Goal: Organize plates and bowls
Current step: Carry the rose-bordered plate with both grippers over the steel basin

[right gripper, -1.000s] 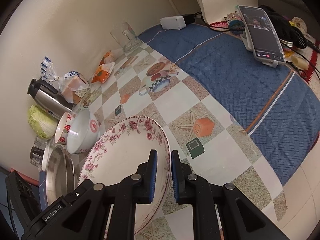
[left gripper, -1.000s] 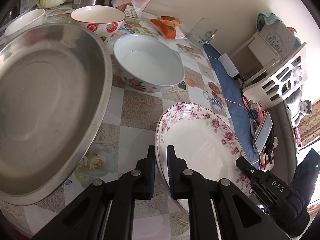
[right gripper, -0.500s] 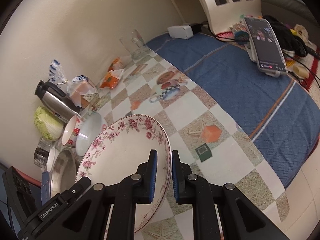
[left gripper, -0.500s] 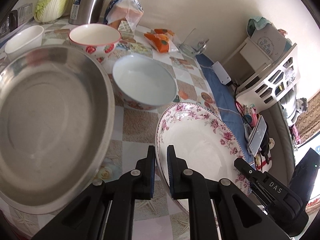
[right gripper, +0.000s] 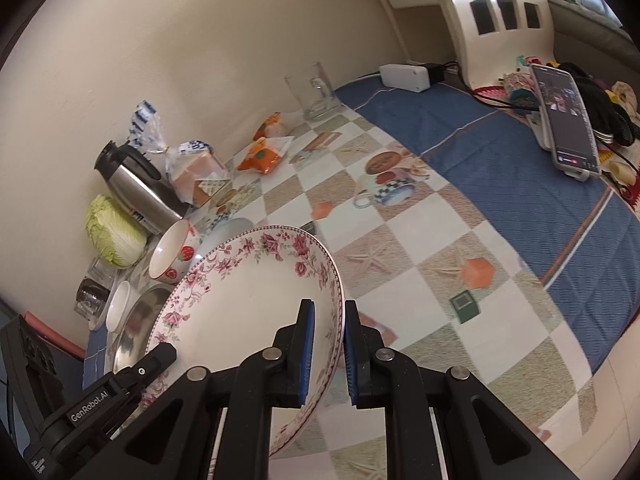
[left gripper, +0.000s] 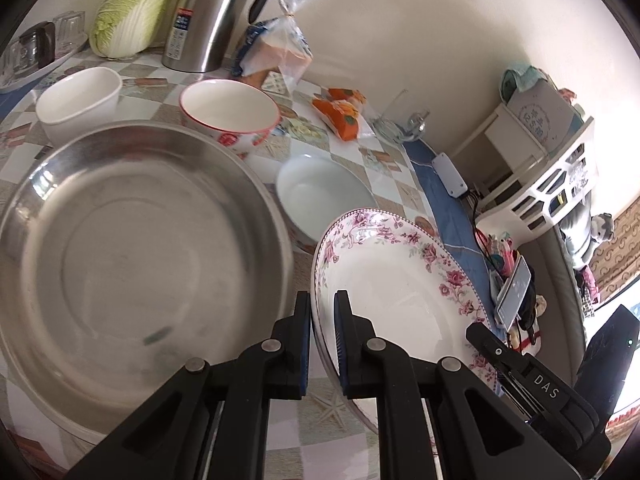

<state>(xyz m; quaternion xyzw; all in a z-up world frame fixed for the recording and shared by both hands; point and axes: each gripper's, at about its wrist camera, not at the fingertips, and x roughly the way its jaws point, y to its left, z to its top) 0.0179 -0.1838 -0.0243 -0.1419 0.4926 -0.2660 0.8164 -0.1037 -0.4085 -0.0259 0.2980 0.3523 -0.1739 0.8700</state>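
Observation:
A large white plate with a pink floral rim (left gripper: 400,280) (right gripper: 248,292) hangs above the table, held by both grippers on opposite edges. My left gripper (left gripper: 322,300) is shut on its left rim, and my right gripper (right gripper: 329,312) is shut on its right rim. To the left lies a big steel basin (left gripper: 120,248) (right gripper: 136,320). Behind the plate sits a plain white bowl (left gripper: 320,192), then a red-rimmed strawberry bowl (left gripper: 228,112) (right gripper: 176,256) and a small white bowl (left gripper: 78,96) (right gripper: 118,306).
Along the wall stand a steel thermos (left gripper: 208,16), a cabbage (left gripper: 128,8), bagged bread (left gripper: 280,48), orange snack packets (left gripper: 340,116) and a glass mug (right gripper: 316,88). A blue cloth (right gripper: 500,148) with a phone on a stand (right gripper: 568,116) lies to the right.
Both grippers have lifted the floral plate off the table and carried it back from the white bowl. The wall items have come into fuller view in the left wrist view.

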